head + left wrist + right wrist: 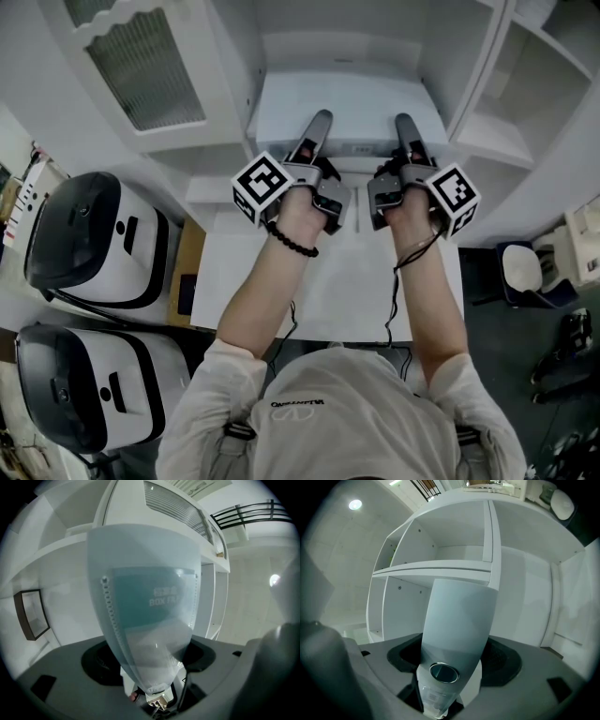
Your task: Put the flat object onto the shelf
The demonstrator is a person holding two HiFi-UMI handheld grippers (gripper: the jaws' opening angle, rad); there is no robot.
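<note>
The flat object is a pale, translucent box file (349, 111), held level in front of me over the far end of the white table (328, 286), at the foot of a white shelf unit (337, 52). My left gripper (317, 124) is shut on its left part and my right gripper (406, 124) on its right part. In the left gripper view the file (145, 616) rises between the jaws and shows printed letters. In the right gripper view the file (457, 620) has a round metal ring, with a white shelf board (436, 566) behind it.
A cabinet door with ribbed glass (141, 66) stands open at upper left. Open white shelf compartments (506, 103) lie to the right. Two white-and-black machines (94, 239) (84, 384) sit at my left. Dark gear lies on the floor at right (562, 347).
</note>
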